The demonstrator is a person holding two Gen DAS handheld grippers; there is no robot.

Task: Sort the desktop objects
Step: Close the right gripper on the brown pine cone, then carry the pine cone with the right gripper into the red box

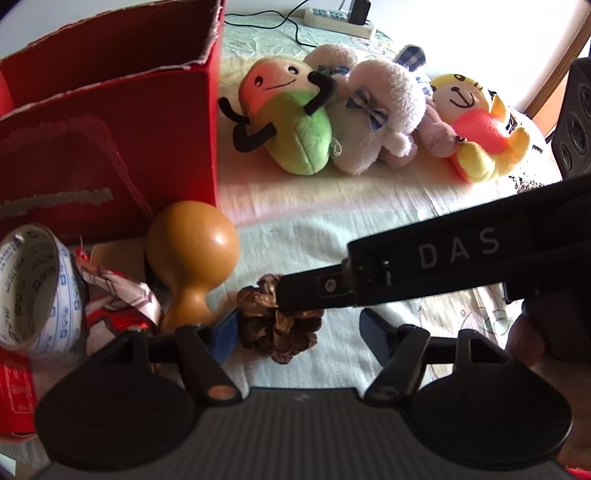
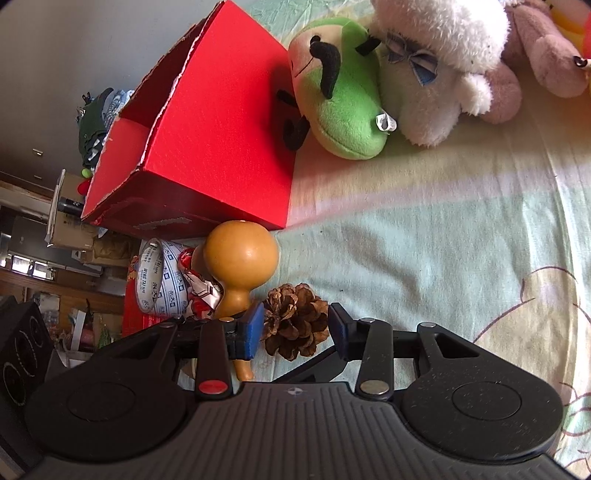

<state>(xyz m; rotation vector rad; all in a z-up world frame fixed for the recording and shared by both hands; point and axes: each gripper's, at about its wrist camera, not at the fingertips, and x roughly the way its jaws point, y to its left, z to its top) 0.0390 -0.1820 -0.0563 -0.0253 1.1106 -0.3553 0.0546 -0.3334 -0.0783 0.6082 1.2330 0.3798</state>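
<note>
Right wrist view: the right gripper [image 2: 295, 328] sits low in the frame with its jaws spread apart on either side of a brown pine cone [image 2: 295, 325], which lies on the pale patterned cloth [image 2: 424, 266] just below centre. The blue pads [image 2: 253, 326] stand close to the cone's flanks; whether the left pad touches it cannot be told, and the right pad shows a small gap. Just left of the cone lies an orange-brown gourd [image 2: 240, 266], its round bulb toward the top of the frame. Further left, a roll of printed tape [image 2: 162, 280] leans beside a red-and-white patterned wrapper [image 2: 201, 295]. A red cardboard box [image 2: 207, 147] with torn upper edges stands in the upper left, open at the top. A green plush [image 2: 340, 96] leans against the box's right wall, and a white plush with a checked bow [image 2: 443, 66] presses against it at the upper right.

In the left wrist view, the left gripper [image 1: 299, 332] is also released, its fingers wide apart at the bottom, with the cone just right of its left finger. A black arm of the other gripper, marked DAS, crosses from the right and reaches the cone's top. A yellow plush [image 1: 480, 125] sits at the right end of the toy row, and a white power strip [image 1: 338, 20] lies at the top.
</note>
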